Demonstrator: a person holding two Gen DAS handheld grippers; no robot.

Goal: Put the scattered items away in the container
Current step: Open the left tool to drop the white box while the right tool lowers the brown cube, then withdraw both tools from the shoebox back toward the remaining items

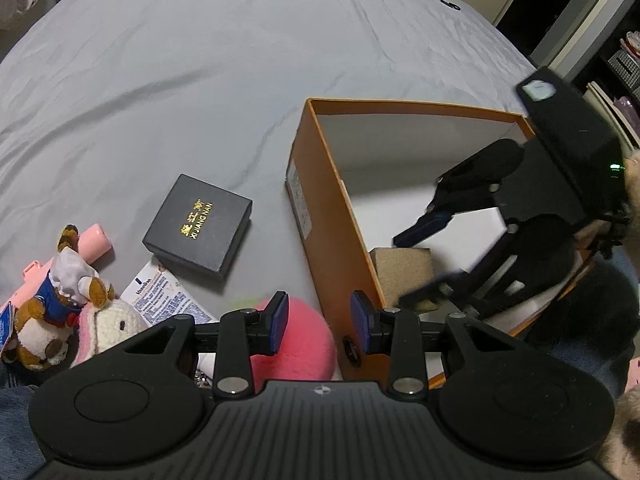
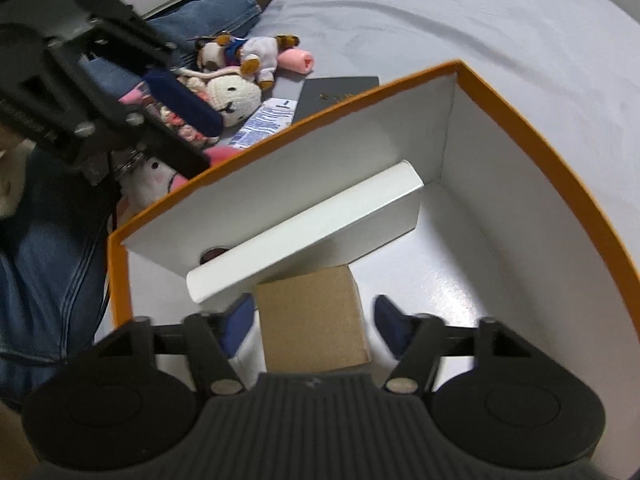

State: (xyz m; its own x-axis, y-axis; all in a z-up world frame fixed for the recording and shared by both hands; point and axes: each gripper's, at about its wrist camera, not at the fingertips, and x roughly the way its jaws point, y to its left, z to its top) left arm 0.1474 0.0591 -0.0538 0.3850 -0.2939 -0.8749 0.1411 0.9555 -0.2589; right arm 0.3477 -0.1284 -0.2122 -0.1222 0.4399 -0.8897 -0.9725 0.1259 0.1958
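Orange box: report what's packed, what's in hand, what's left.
Done: a white box and a brown box lie inside the orange box. In hand: nothing; the right gripper straddles the brown box. Left: black box, plush toys, leaflet.

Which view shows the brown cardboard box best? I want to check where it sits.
The right wrist view: the brown cardboard box sits inside the orange container, between the right gripper fingers. The left wrist view shows it partly hidden.
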